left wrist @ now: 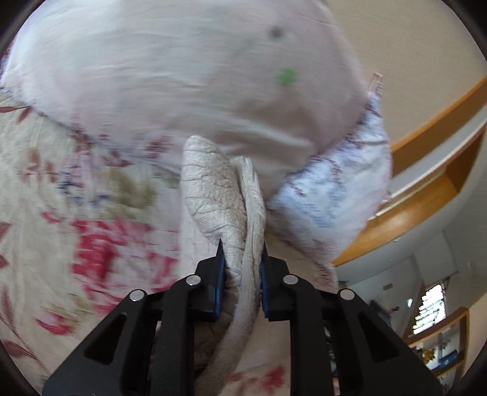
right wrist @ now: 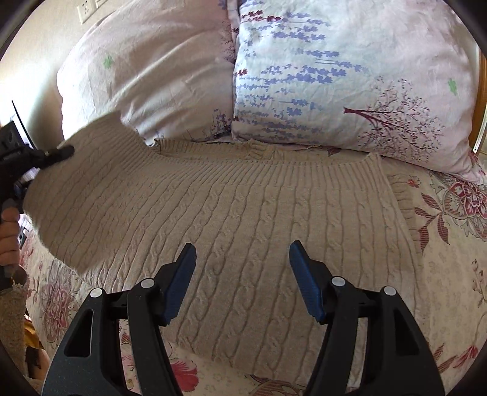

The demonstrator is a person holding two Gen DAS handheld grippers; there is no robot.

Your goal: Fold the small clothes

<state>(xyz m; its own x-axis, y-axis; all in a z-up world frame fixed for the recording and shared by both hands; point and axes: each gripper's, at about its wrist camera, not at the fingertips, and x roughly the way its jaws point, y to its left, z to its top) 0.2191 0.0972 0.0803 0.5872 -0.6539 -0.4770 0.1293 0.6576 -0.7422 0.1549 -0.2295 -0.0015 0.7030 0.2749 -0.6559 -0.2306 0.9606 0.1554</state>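
A beige cable-knit sweater point(right wrist: 243, 207) lies flat on a floral bedspread point(right wrist: 450, 274), its ribbed hem toward the pillows. My left gripper point(left wrist: 242, 252) is shut on a bunched fold of the sweater point(left wrist: 219, 195). In the right wrist view the left gripper point(right wrist: 57, 153) holds the sweater's left part lifted off the bed at the far left. My right gripper point(right wrist: 242, 252) is open and empty, hovering just above the sweater's middle.
Two pillows stand behind the sweater: a pale pink one point(right wrist: 152, 76) and a lavender-print one point(right wrist: 350, 76). A wall with a socket point(right wrist: 86, 10) is at the back left. A wooden shelf point(left wrist: 426, 195) shows in the left wrist view.
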